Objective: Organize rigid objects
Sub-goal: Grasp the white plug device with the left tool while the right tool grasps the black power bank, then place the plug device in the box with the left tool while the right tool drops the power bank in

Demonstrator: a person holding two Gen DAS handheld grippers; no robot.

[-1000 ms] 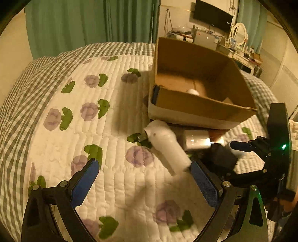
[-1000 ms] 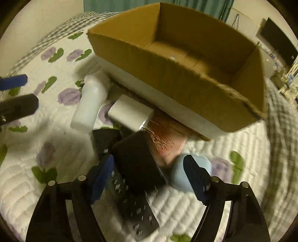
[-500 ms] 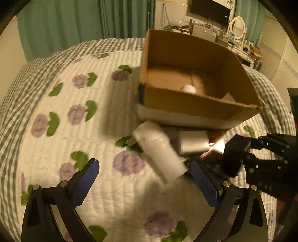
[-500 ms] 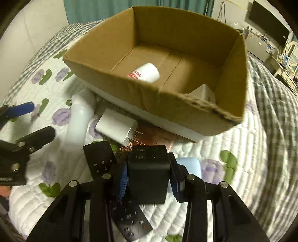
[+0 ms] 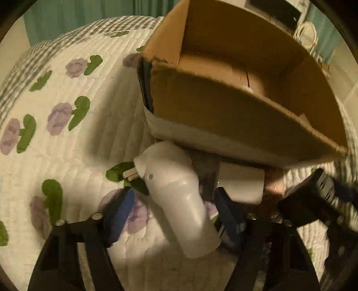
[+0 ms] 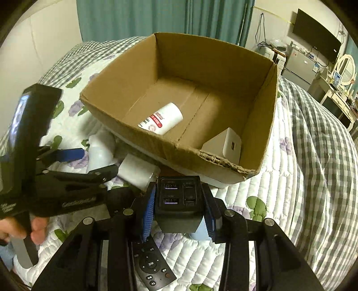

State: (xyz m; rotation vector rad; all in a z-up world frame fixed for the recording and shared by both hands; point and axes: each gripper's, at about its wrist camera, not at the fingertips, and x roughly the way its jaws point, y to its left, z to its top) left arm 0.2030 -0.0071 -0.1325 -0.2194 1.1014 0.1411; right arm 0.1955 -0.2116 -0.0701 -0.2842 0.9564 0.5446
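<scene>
On a flower-print quilt, my right gripper holds a black multi-port charger clamped between its blue pads, raised just short of the near rim of an open cardboard box. Inside the box lie a white bottle with a red label, on its side, and a white power adapter in the near right corner. Beneath the gripper a black remote control rests on the quilt, with a pale blue object (too hidden to name) just behind the right finger.

My left gripper stands with its jaws apart around a white plastic pipe elbow lying on the quilt just in front of the box; the left pad is clear of the pipe, while I cannot tell whether the right one touches it. Beside the elbow, against the box's near wall, sits a white charger block. The left wrist view is blurred. Teal curtains hang behind the bed; a wall-mounted television shows at right.
</scene>
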